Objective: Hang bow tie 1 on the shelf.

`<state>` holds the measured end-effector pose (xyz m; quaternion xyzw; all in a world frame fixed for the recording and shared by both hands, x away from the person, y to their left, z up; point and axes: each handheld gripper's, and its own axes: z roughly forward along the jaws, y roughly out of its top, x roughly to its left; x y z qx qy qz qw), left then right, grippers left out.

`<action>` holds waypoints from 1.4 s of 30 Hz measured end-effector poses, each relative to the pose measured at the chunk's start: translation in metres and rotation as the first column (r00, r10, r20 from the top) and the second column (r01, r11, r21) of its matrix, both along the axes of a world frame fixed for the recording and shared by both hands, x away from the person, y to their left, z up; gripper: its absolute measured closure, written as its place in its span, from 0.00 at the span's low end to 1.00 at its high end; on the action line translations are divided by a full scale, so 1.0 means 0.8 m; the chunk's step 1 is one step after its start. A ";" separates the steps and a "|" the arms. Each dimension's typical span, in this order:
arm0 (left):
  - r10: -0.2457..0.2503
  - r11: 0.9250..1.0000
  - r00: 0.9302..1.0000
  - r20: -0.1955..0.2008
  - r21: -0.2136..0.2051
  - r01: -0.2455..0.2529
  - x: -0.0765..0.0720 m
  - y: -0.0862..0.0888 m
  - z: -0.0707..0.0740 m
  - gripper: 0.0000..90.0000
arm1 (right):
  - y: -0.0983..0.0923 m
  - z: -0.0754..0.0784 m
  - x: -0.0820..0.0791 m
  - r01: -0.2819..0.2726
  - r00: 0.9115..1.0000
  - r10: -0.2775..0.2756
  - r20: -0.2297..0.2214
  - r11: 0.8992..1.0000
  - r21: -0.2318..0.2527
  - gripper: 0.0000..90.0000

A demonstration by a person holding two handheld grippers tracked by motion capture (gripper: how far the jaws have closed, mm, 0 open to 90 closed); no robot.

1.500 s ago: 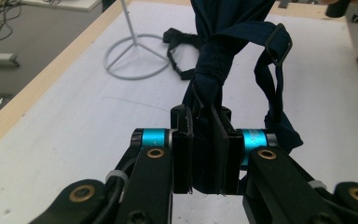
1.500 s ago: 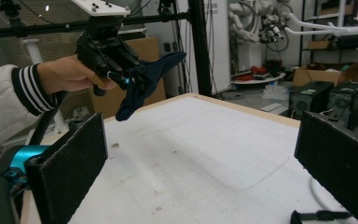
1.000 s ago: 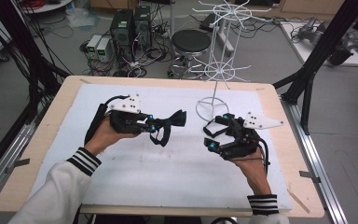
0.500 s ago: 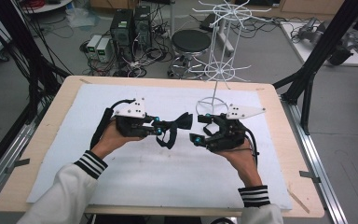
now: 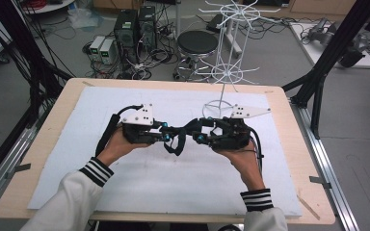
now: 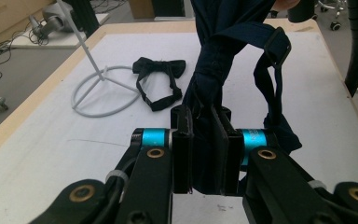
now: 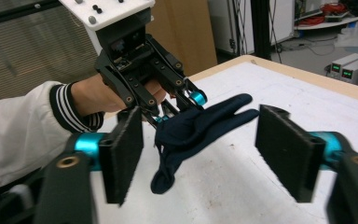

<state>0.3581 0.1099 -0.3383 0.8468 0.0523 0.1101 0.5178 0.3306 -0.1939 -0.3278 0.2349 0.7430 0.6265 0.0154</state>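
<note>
Gripping a navy bow tie (image 6: 223,60) mid-desk, left tongs (image 6: 204,154) clamp it; right tongs (image 7: 200,154) have been closing, pads apart around its free end.

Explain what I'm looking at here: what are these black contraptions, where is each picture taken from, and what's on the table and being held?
No robot arm here: a person holds a hand-held clamp in each hand, the left gripper and the right gripper, each with two black fingers.

One picture comes from a fixed camera above the table. The other two come from cameras riding on each gripper, looking along its fingers.

The left gripper is shut on a dark navy bow tie, held up off the table. The right gripper has just been closing, its fingers either side of the tie's free end, not yet pressing it.

On the white mat stand a white wire rack and, beside its ring base, a second, black bow tie.
</note>
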 end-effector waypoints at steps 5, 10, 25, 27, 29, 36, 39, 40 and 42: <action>-0.002 1.000 1.000 0.011 -0.001 0.002 -0.002 0.001 0.002 0.88 | 0.003 0.000 0.001 -0.002 1.000 0.002 0.003 1.000 -0.008 0.49; 0.002 1.000 1.000 0.022 -0.005 -0.002 -0.003 0.004 0.002 0.88 | 0.004 0.000 0.001 -0.001 1.000 0.001 0.002 1.000 -0.002 0.61; 0.016 1.000 0.999 0.042 -0.025 -0.015 -0.005 0.007 -0.001 0.89 | 0.004 -0.003 0.002 -0.027 0.997 0.029 -0.068 0.999 0.027 0.96; 0.021 0.999 0.999 0.025 -0.039 -0.020 -0.004 0.008 -0.002 0.87 | 0.005 -0.002 0.001 -0.023 0.998 0.025 -0.054 0.999 0.025 0.96; 0.031 0.998 0.999 0.018 -0.046 -0.030 -0.003 0.009 -0.002 0.85 | 0.005 -0.002 0.001 -0.019 0.999 0.020 -0.044 0.999 0.027 0.96; 0.072 0.986 0.997 -0.031 -0.151 -0.076 0.002 0.015 -0.006 0.20 | -0.001 0.001 -0.001 0.001 1.000 0.000 -0.015 0.999 0.040 0.96; 0.089 0.974 0.991 -0.099 -0.201 -0.107 0.007 0.023 -0.007 0.07 | -0.006 0.002 -0.002 0.018 1.000 -0.018 0.001 0.999 0.043 0.96; 0.096 0.973 0.991 -0.096 -0.203 -0.114 0.007 0.025 -0.007 0.04 | -0.008 0.003 -0.002 0.026 1.000 -0.026 0.006 0.999 0.044 0.96; 0.102 0.969 0.990 -0.099 -0.215 -0.121 0.006 0.030 -0.008 0.02 | -0.012 0.004 -0.003 0.042 0.999 -0.043 0.017 0.998 0.052 0.96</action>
